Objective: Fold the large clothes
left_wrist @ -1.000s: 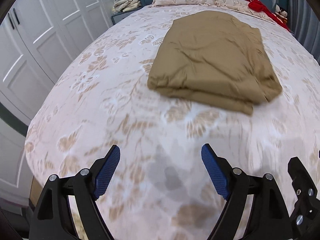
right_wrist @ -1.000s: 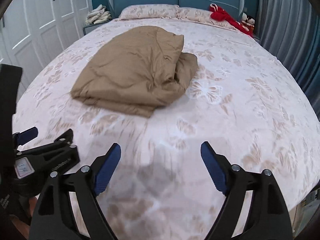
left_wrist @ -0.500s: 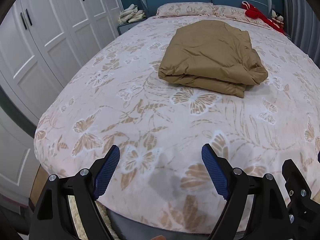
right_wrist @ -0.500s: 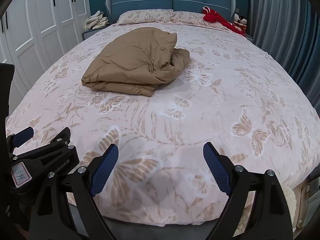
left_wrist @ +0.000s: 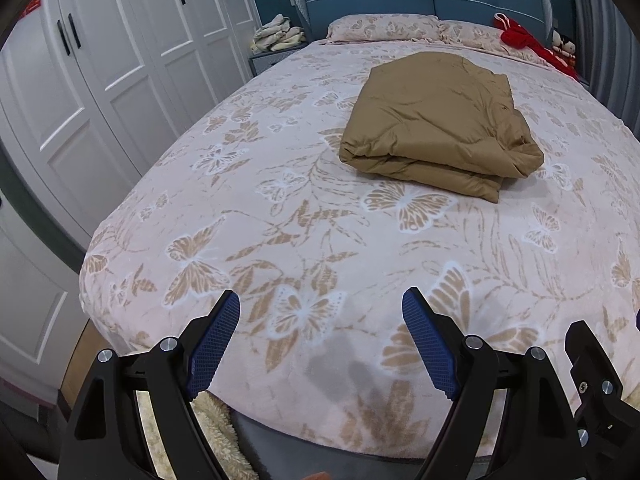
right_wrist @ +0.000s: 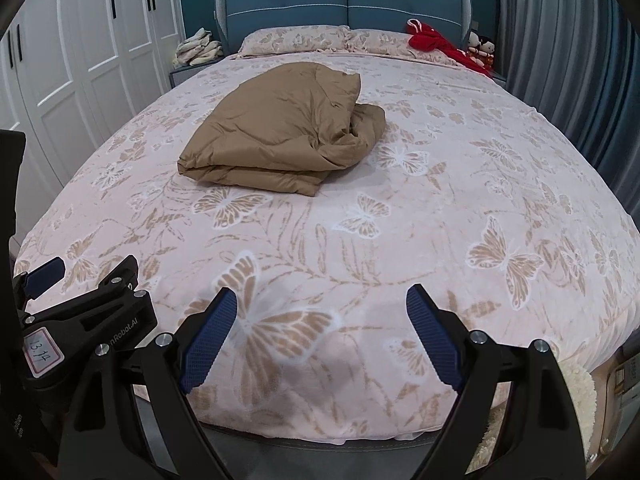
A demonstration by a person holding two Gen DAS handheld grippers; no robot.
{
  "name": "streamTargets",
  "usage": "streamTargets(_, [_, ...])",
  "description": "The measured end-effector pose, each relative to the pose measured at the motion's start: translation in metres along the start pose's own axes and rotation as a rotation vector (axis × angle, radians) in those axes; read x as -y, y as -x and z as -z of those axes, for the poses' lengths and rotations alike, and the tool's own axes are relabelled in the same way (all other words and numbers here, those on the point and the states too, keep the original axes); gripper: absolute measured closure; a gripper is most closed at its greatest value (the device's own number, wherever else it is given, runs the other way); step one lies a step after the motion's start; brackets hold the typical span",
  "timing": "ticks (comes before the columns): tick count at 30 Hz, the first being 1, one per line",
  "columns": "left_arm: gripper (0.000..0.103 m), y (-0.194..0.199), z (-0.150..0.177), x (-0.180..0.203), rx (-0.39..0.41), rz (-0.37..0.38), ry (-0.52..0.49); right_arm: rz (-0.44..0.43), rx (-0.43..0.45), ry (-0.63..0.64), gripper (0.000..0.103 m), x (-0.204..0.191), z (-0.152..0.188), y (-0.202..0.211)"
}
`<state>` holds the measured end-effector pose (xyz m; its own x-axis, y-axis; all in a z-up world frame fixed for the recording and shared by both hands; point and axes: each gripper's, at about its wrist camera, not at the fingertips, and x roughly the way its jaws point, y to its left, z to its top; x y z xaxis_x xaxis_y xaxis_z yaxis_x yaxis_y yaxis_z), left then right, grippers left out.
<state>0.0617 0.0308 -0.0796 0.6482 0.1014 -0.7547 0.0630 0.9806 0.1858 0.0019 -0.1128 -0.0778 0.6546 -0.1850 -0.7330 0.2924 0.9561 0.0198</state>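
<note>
A tan padded garment (left_wrist: 436, 124) (right_wrist: 280, 132) lies folded into a thick stack on the middle of the bed (left_wrist: 280, 216) (right_wrist: 460, 208), its loose end bunched on the right side. My left gripper (left_wrist: 320, 336) hangs open over the foot edge of the bed, well short of the garment, nothing between its blue pads. My right gripper (right_wrist: 320, 332) is open too, beside it to the right, also over the foot edge and empty. In the right wrist view the left gripper (right_wrist: 80, 312) shows at the lower left.
White wardrobe doors (left_wrist: 100, 80) line the left side. A blue headboard (right_wrist: 344, 0), pillows (right_wrist: 304, 40) and a red cloth (right_wrist: 432, 44) with dolls are at the far end. A nightstand holds pale folded cloth (left_wrist: 278, 36). Grey curtains (right_wrist: 568, 60) hang on the right. A fluffy rug (left_wrist: 216, 424) lies below the bed's foot.
Both grippers have drawn back from the garment toward the foot of the bed; the bed's edge and floor now show beneath them. The garment lies unmoved.
</note>
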Motion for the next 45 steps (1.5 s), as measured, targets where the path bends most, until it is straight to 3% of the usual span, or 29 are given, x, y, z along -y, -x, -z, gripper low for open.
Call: streamTargets(45, [0.023, 0.0043, -0.0012, -0.0050, 0.013, -0.016, 0.005, -0.004, 0.009, 0.004, 0.019, -0.0025, -0.0018, 0.0040])
